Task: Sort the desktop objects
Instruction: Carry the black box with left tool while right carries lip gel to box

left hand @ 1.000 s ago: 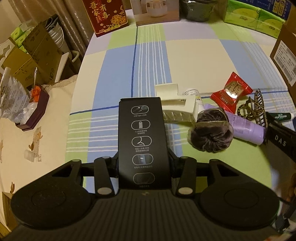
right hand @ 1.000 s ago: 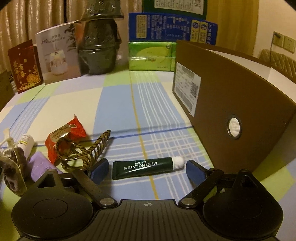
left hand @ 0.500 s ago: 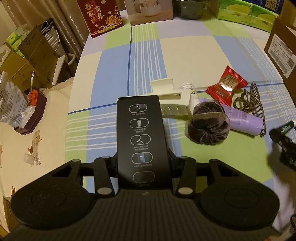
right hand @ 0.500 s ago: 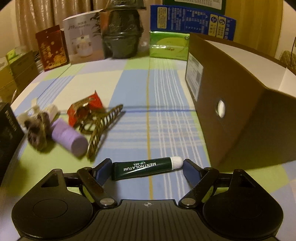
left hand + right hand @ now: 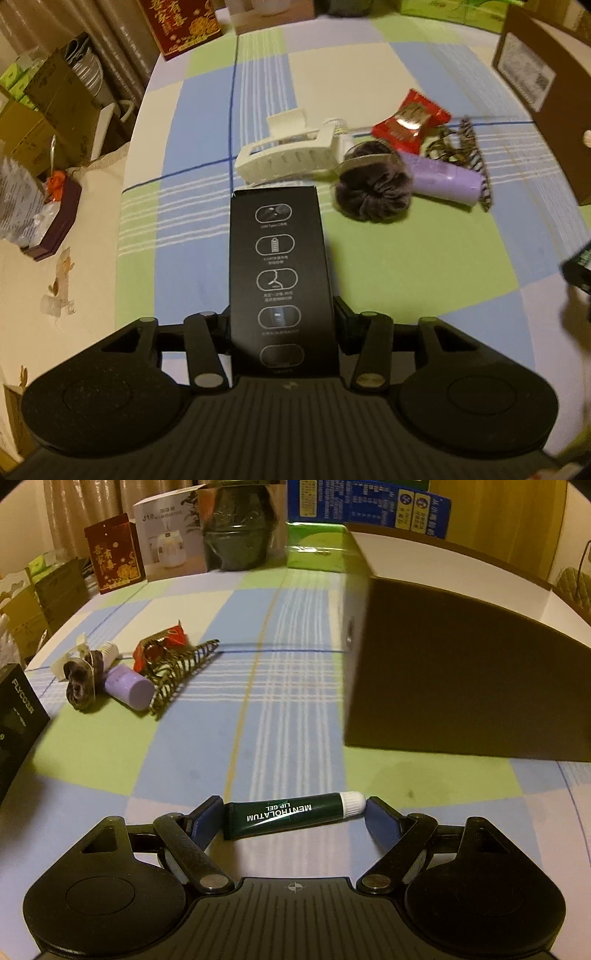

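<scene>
Clearly both hands are loaded at once, which is why neither set of tongs is down among the clutter. The left tongs (image 5: 282, 325) pinch a tall black box (image 5: 280, 273) across its narrow sides near its lower end, so the printed icon face stands up toward the camera; their jaws have just eased apart a touch, yet the box sits between them and looks gripped. The right tongs (image 5: 291, 814) clamp a green lip gel tube (image 5: 291, 814) end to end, one blue pad at the crimped tail, the other at the white cap. That lengthwise hold explains the wide spread.

On the checked tabletop (image 5: 288, 716) a small heap waits: white hair claw (image 5: 291, 158), dark scrunchie (image 5: 373, 190), purple tube (image 5: 443, 177), red candy wrapper (image 5: 410, 125) and striped hair claw (image 5: 181, 672), touching one another. The brown carton (image 5: 461, 672) stands just right of the lip gel, so I'd judge it the likely drop point.
</scene>
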`<action>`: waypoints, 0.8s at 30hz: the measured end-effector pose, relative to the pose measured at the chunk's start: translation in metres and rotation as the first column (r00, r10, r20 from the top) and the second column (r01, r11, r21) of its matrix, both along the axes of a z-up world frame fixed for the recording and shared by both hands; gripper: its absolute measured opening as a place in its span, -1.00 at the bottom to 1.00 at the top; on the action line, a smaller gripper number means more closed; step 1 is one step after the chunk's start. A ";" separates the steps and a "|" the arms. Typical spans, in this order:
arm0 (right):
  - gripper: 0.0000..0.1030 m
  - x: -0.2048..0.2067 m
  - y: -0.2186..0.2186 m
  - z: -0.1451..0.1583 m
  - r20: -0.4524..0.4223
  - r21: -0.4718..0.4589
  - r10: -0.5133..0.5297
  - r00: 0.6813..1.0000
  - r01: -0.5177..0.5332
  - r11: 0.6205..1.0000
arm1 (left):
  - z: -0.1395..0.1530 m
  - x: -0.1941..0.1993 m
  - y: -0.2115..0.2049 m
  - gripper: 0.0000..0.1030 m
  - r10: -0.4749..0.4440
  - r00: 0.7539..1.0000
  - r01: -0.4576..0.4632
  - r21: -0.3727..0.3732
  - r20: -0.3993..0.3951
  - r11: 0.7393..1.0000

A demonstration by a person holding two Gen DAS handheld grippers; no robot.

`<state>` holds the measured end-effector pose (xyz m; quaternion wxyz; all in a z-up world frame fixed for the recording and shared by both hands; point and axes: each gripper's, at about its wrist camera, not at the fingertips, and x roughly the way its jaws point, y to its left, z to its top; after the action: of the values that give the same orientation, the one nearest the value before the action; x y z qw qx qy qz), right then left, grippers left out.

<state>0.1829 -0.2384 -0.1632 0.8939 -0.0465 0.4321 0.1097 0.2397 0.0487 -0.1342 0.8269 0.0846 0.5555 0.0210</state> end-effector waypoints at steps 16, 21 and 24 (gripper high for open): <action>0.55 -0.011 -0.091 0.034 -0.043 0.052 -0.093 0.995 0.095 0.994 | 0.024 -0.024 -0.040 -0.26 -0.044 0.999 0.045 -0.050 0.024 0.998; 0.55 -0.006 -0.127 0.064 0.005 0.101 -0.127 0.992 0.126 0.987 | 0.052 -0.027 -0.068 -0.26 -0.083 0.993 0.090 -0.083 0.081 0.993; 0.55 -0.005 -0.144 0.084 0.045 0.130 -0.136 0.990 0.129 0.983 | 0.071 -0.026 -0.090 -0.25 -0.124 0.984 0.137 -0.103 0.125 0.985</action>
<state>0.1778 -0.3828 -0.0787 0.9116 0.0365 0.4023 0.0761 0.2132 -0.0411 -0.0630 0.8613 0.0733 0.4992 -0.0595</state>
